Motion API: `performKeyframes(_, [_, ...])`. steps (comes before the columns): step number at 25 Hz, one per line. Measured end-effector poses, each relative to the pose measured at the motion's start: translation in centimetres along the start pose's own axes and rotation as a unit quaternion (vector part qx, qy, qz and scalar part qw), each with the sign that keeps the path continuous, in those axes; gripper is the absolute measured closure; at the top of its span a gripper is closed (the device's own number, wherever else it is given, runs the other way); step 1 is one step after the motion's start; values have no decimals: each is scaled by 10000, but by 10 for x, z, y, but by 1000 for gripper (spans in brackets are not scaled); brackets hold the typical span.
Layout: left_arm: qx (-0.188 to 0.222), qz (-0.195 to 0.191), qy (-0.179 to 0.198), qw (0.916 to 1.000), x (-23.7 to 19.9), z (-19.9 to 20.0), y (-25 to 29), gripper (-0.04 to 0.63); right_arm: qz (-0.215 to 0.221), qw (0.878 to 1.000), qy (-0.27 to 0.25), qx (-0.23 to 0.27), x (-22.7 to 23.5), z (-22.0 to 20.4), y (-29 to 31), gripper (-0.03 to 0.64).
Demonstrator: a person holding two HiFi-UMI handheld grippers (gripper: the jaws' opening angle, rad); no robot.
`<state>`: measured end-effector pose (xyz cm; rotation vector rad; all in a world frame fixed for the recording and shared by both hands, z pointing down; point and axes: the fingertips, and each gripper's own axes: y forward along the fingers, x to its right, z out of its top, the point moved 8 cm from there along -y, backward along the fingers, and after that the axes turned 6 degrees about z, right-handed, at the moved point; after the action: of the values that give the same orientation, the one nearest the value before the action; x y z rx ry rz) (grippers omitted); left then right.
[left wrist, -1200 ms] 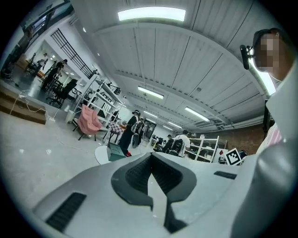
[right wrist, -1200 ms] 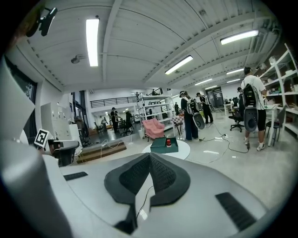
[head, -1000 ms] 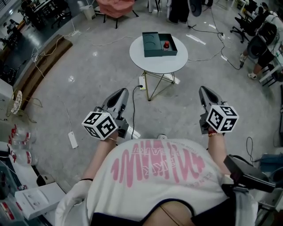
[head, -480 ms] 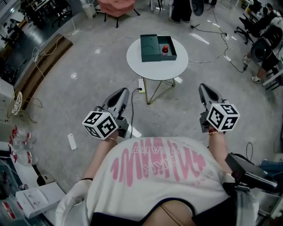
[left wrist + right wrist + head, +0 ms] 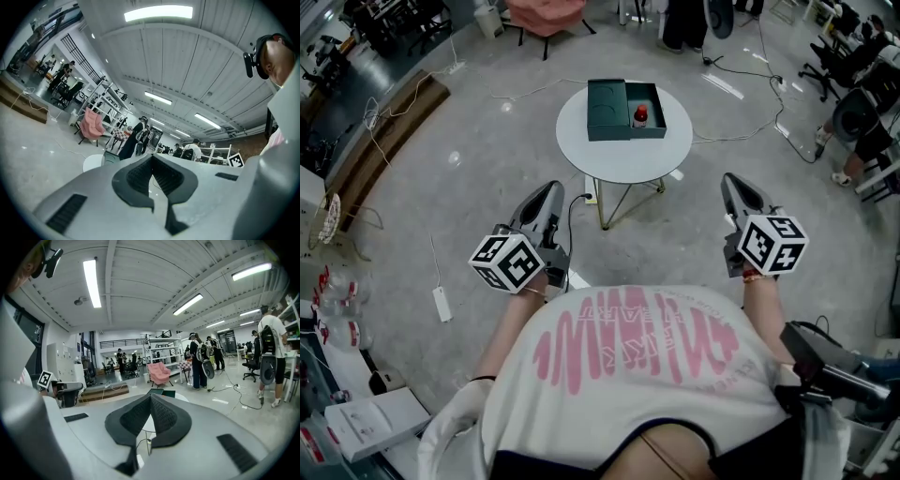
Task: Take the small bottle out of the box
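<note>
Closer than a second ago, the round table (image 5: 623, 161) sits well ahead of me. On it the small bottle (image 5: 640, 115) stands in the open box (image 5: 607, 112), right compartment, untouched. I hold the left gripper (image 5: 550, 191) and right gripper (image 5: 732, 185) clamped together, empty; reach, grasp and lift all remain.

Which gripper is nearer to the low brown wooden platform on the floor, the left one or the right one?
Left. The low brown wooden platform lies up and to the left of the left gripper; the right gripper is further right again.
</note>
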<state>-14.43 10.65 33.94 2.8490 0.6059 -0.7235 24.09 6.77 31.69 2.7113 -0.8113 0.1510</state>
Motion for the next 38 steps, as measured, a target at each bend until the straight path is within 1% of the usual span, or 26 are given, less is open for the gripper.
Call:
performKeyframes(8, [7,-102,27,9999,4,-2,36,588,-37,10000,32,-24,29,6,12,614])
performKeyframes(10, [105,-45,-65,9999,0,-3,38,588,-62,9999,82,-87,34,4,14,614])
performKeyframes(12, [224,80,-241,9994,-4,-4,39,588,-74,9997,147,-158,37,0,15,614])
performKeyframes(14, [219,145,-304,9992,-5,-5,42,588,-67,9995,225,-220,39,-6,16,614])
performKeyframes(17, [-93,105,-102,9998,-6,-9,48,588,-38,9988,376,-324,37,-19,22,614])
performKeyframes(19, [-288,108,-39,9995,-10,-16,49,588,7,9979,476,-438,34,-32,27,614])
performKeyframes(23, [-605,173,-158,9979,-22,-32,49,588,43,9956,650,-675,29,-52,37,614])
performKeyframes(27, [-863,133,-256,9959,-38,-42,64,588,45,9930,837,-836,30,-61,59,614])
performKeyframes(30, [-1000,81,-409,9941,-52,-45,86,588,53,9916,899,-933,29,-65,80,614])
performKeyframes(34, [-1151,-175,-382,9925,-67,-44,129,588,62,9891,1076,-1000,35,-68,117,614])
performKeyframes(38, [-1321,-299,-390,9900,-86,-39,171,588,165,9855,1340,-1025,41,-66,158,614])
